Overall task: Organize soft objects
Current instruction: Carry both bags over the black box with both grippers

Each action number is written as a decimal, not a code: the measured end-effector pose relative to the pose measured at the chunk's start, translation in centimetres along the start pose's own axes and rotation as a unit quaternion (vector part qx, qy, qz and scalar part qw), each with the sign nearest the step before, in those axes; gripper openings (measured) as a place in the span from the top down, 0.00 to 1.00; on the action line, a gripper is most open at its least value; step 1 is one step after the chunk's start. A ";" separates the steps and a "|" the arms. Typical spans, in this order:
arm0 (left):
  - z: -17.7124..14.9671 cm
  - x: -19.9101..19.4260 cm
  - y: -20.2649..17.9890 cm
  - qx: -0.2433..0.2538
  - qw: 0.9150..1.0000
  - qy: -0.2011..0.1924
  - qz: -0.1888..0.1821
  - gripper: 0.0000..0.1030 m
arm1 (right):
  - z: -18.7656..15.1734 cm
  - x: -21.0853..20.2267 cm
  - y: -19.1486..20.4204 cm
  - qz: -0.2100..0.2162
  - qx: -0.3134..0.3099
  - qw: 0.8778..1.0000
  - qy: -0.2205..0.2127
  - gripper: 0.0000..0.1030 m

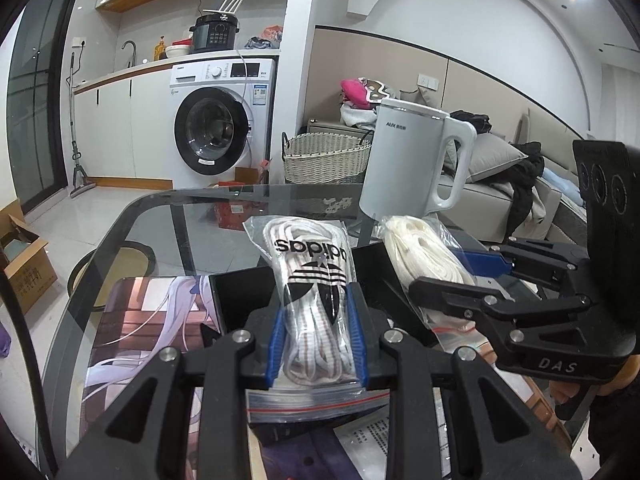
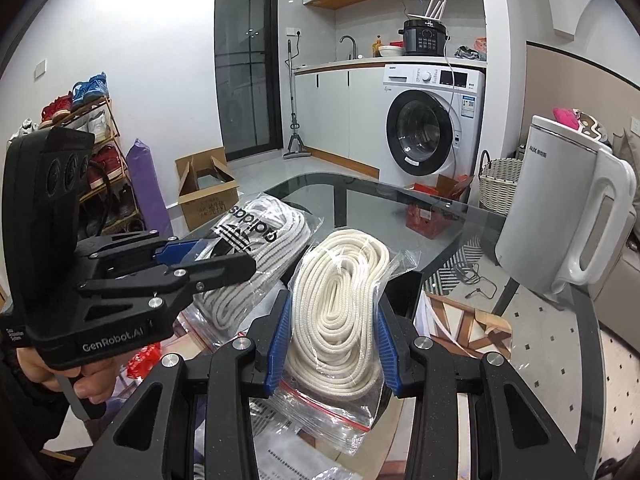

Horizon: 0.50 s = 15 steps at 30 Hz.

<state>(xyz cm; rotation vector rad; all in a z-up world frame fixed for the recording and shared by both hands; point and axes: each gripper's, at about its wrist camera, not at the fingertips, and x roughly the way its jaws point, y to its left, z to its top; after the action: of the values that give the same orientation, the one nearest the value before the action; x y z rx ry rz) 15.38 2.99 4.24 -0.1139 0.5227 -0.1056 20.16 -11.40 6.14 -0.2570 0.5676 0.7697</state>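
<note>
A clear zip bag of white cord with a black adidas logo point(image 1: 310, 280) is pinched between the blue pads of my left gripper point(image 1: 319, 338), which is shut on it and holds it above the glass table point(image 1: 180, 216). Beside it, to the right, my right gripper point(image 2: 333, 340) is shut on a second zip bag of coiled cream rope point(image 2: 340, 292). In the left wrist view the right gripper point(image 1: 454, 276) and its rope bag point(image 1: 420, 252) show at the right. The right wrist view has the left gripper point(image 2: 212, 258) and the adidas bag point(image 2: 256, 236) at the left.
A white kettle point(image 1: 416, 160) stands on the table's far right. A printed mat point(image 1: 152, 320) and papers point(image 2: 296, 460) lie under the bags, with black box walls point(image 1: 240, 292) just behind. Beyond the table are a wicker basket point(image 1: 326, 158), a washing machine point(image 1: 220, 128) and a cardboard box point(image 2: 208, 196).
</note>
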 end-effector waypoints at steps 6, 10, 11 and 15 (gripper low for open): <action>-0.3 1.0 -0.1 0.012 1.000 0.009 0.012 0.75 | 0.1 1.8 -0.6 0.004 -0.005 1.000 0.004 0.62; -0.5 1.3 0.0 0.020 1.000 0.010 0.022 0.75 | 0.1 2.5 -0.3 -0.003 -0.024 1.000 0.010 0.62; -0.5 1.4 0.0 0.022 0.999 0.012 0.023 0.75 | 0.0 2.8 -0.4 -0.003 -0.027 1.000 0.013 0.62; -0.9 1.8 0.1 0.025 0.999 0.022 0.021 0.75 | -0.8 3.4 0.1 -0.005 -0.040 0.999 0.025 0.62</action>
<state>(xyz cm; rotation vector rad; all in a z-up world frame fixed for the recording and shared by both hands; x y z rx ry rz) 16.47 2.75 2.60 -0.0527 0.5665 -0.0797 21.75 -9.69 3.51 -0.3537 0.5838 0.7797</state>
